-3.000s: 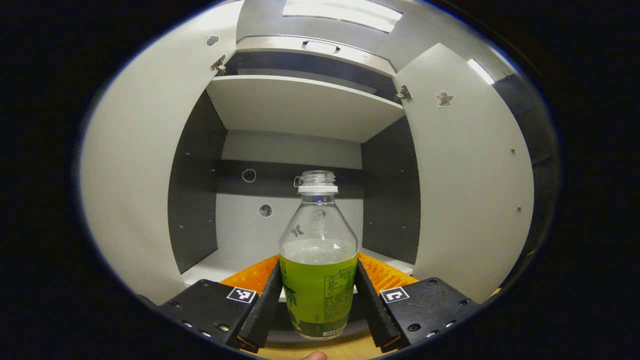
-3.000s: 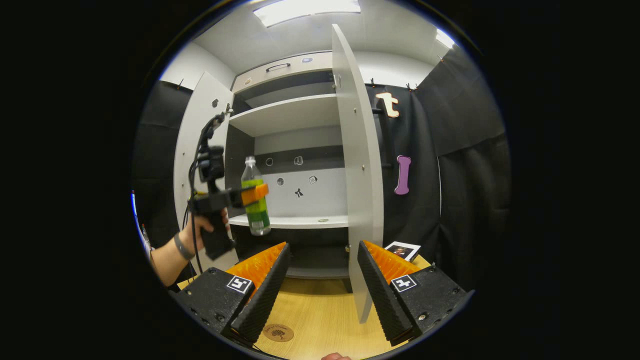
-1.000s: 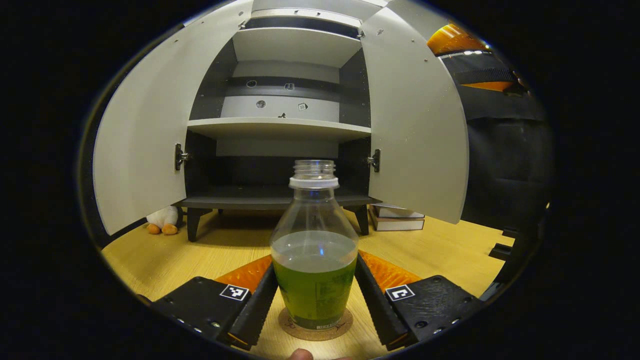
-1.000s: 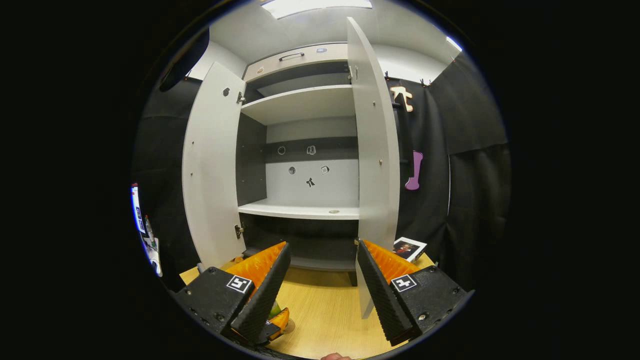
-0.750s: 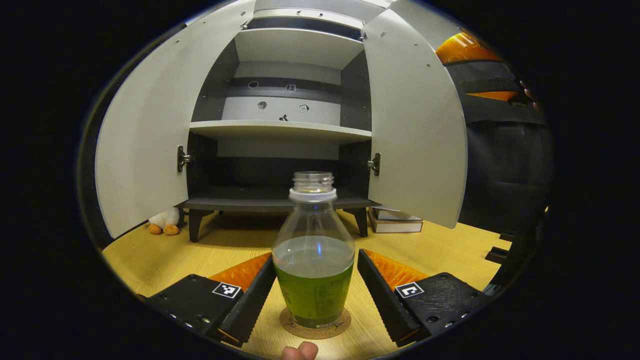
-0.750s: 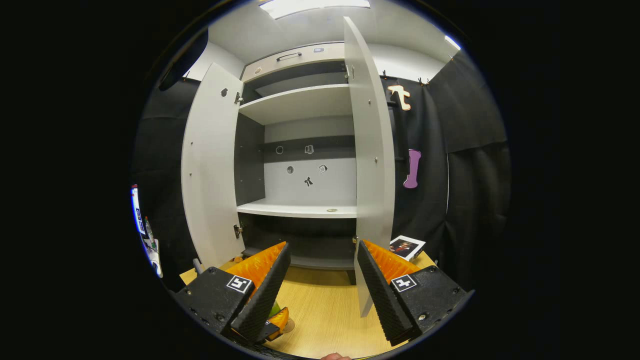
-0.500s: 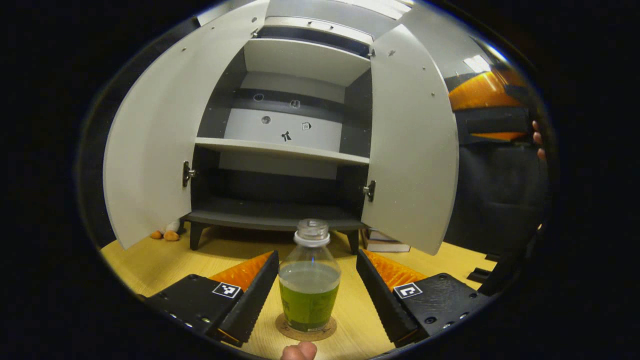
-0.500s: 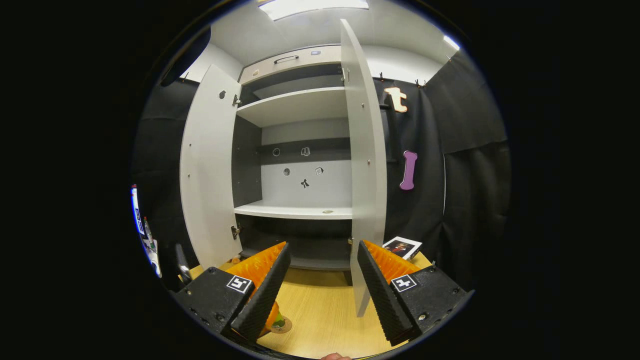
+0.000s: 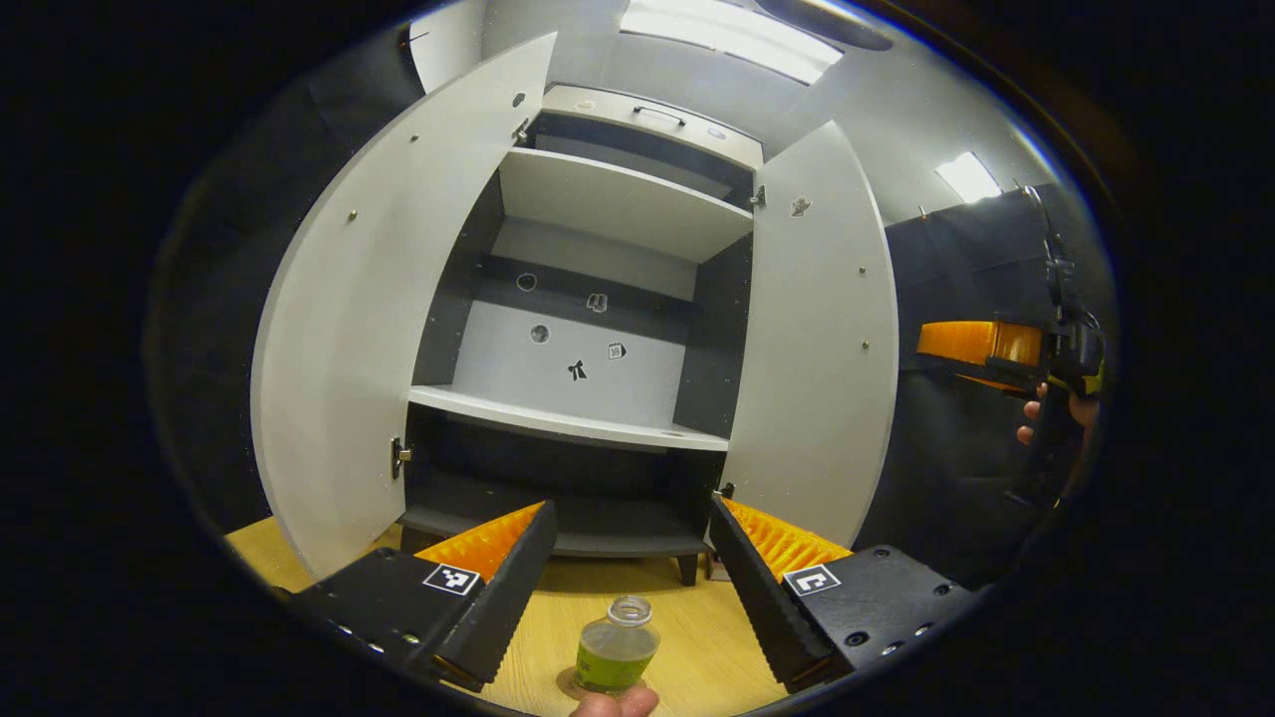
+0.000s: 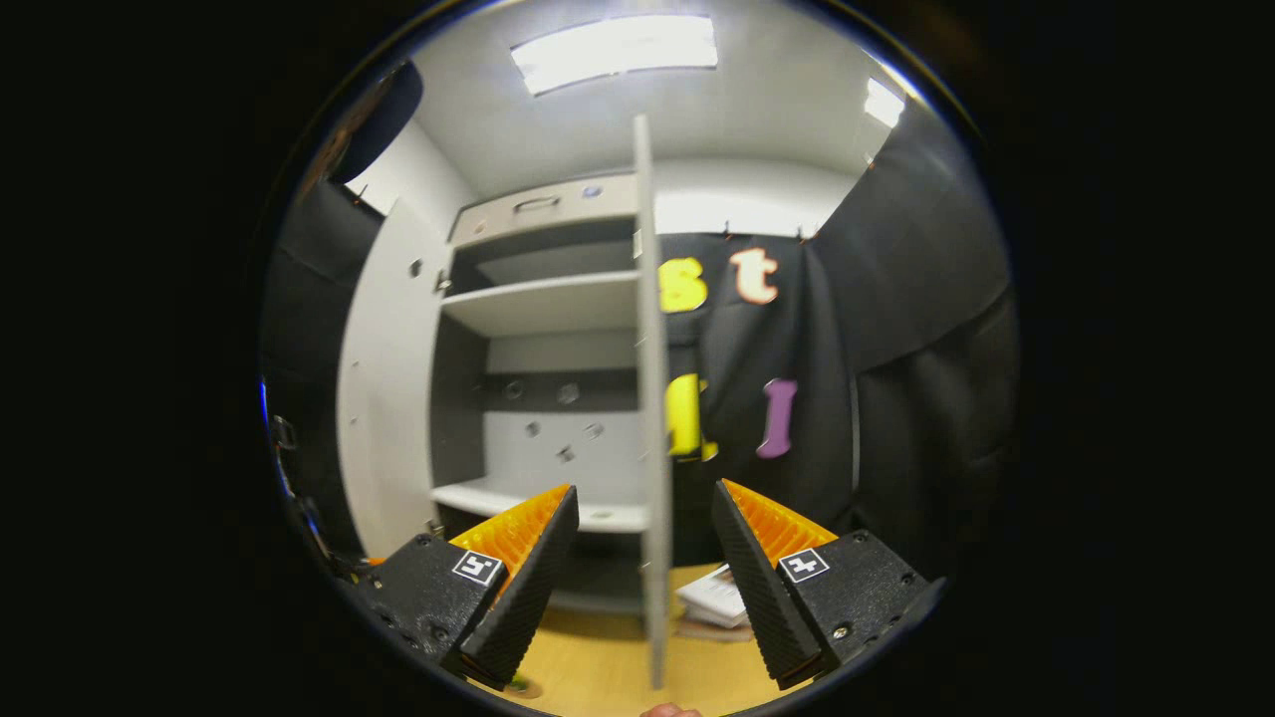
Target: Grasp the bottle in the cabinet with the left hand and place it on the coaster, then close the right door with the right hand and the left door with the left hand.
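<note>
Here, the bottle (image 9: 617,656) stands upright on its coaster (image 9: 573,685) on the wooden worktop (image 9: 697,657), free between the left gripper (image 9: 628,558)'s wide-spread fingers. The next step looks to be the right door (image 10: 652,398) — seen edge-on in the right gripper view, its tall edge rising straight ahead between the right gripper (image 10: 642,558)'s parted, empty fingers. That gripper is plainly nearer it; the left door (image 9: 369,329) hangs wide open, and the cabinet (image 9: 598,329) shelves are bare.
</note>
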{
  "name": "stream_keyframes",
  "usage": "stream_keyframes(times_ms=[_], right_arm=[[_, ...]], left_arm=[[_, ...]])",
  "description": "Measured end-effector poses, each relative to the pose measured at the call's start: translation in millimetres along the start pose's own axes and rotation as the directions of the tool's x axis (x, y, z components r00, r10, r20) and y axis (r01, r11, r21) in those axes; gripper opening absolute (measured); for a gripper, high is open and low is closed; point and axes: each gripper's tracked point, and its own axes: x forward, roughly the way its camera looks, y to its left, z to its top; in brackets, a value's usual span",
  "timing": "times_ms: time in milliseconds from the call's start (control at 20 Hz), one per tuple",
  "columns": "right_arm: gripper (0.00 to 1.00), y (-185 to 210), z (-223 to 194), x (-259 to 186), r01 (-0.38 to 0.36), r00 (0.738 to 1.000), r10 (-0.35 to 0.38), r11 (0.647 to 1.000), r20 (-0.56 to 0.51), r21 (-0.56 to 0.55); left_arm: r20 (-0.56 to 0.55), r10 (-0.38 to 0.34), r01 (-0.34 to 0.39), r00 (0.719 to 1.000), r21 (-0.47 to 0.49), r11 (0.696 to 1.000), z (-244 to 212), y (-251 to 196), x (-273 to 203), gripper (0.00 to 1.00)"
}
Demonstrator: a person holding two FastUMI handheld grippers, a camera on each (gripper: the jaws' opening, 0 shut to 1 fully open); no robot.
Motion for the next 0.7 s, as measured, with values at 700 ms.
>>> stream_keyframes(times_ms=[700], right_arm=[[0.82,-63,58,107,0.042,0.995,-0.059,0.982,0.086,0.187]], left_arm=[[0.079,0.095,-0.099,0.992,0.041,0.994,31,21,-15,0.99]])
